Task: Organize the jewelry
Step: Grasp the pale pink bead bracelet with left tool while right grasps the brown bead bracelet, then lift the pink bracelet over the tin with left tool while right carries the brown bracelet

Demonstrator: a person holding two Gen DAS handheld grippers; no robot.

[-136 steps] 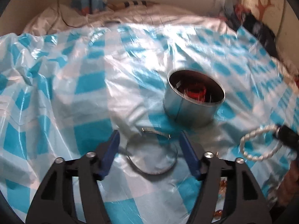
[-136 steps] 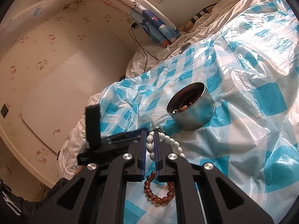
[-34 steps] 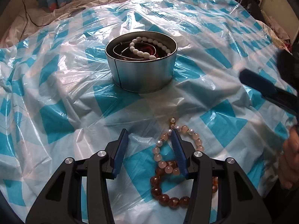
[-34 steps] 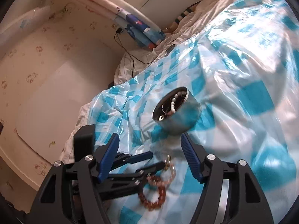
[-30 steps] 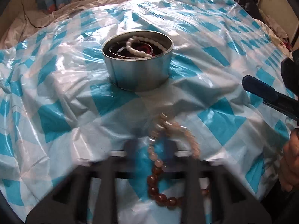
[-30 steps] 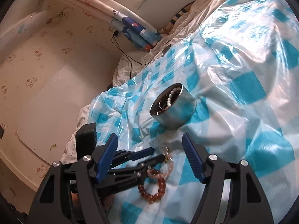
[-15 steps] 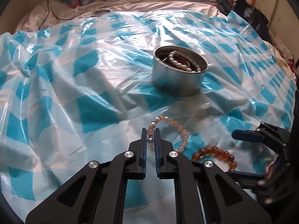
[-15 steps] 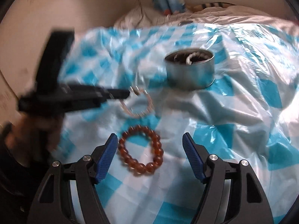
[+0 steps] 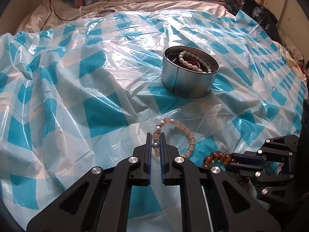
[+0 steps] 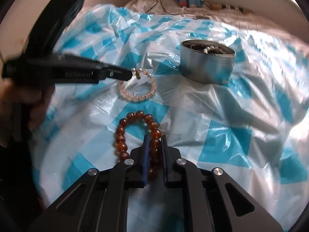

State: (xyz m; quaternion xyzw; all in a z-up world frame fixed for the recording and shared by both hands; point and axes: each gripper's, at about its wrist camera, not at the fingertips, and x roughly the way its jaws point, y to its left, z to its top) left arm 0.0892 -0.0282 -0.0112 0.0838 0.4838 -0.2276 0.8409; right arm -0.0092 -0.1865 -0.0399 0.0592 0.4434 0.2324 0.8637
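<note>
Beads fill both my tongs. My left gripper (image 9: 155, 141) pinches the pale pink bracelet (image 9: 183, 133) at its pearl end, the loop lying on the blue-checked plastic sheet (image 9: 96, 100). My right gripper (image 10: 154, 147) has just closed on the amber bracelet (image 10: 135, 131), just beside it. Beyond them stands the round tin (image 9: 190, 81), a white bead strand (image 9: 191, 61) inside.

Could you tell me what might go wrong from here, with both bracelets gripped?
1. The left hand-held gripper pinches the pink bracelet by a single bead, so it could slip free.
2. The right hand-held gripper, jaws just closed on the amber bracelet, may snag the loose plastic sheet.
3. The tin already holds jewelry.
</note>
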